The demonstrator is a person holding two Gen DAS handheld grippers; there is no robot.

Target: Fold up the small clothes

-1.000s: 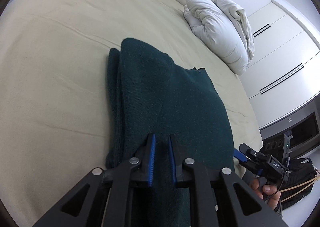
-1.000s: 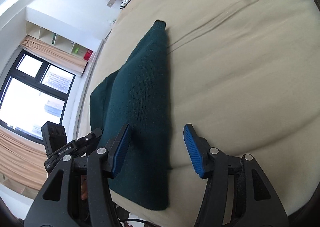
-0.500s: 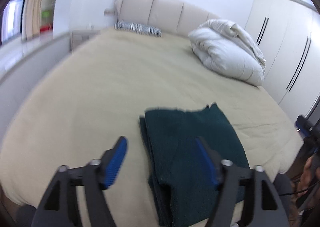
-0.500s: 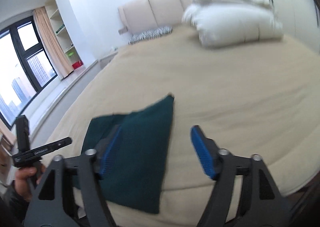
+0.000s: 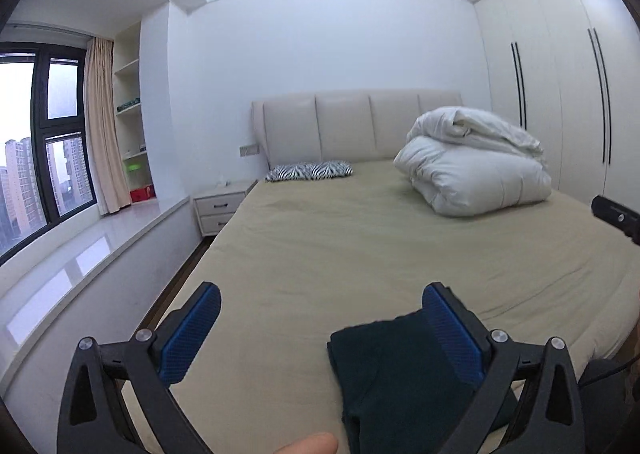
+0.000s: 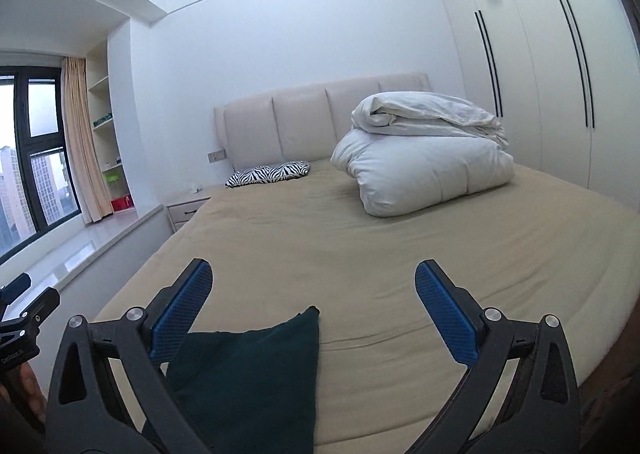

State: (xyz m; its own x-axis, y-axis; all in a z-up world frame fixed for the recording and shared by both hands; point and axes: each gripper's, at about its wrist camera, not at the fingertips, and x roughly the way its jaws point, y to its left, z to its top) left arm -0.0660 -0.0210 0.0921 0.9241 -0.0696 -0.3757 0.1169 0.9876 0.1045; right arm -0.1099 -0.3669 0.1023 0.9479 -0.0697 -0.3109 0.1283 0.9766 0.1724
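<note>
A dark green knitted garment (image 5: 392, 378) lies folded at the near edge of the beige bed (image 5: 360, 246). It also shows in the right wrist view (image 6: 256, 378). My left gripper (image 5: 320, 330) is open and empty, held above and behind the garment, its right finger over the cloth's right side. My right gripper (image 6: 312, 306) is open and empty, raised above the bed with the garment below its left finger. Neither gripper touches the cloth.
A rolled white duvet (image 5: 476, 170) lies at the bed's far right, a zebra pillow (image 5: 308, 170) by the headboard. A nightstand (image 5: 220, 210) and window ledge (image 5: 80, 254) are left, wardrobes (image 6: 560, 74) right. The other gripper's body (image 6: 20, 322) shows at the left edge.
My left gripper let go of the garment, opened wide and pulled up and back from the bed. My right gripper stayed open and also lifted back. The garment stays folded on the bed.
</note>
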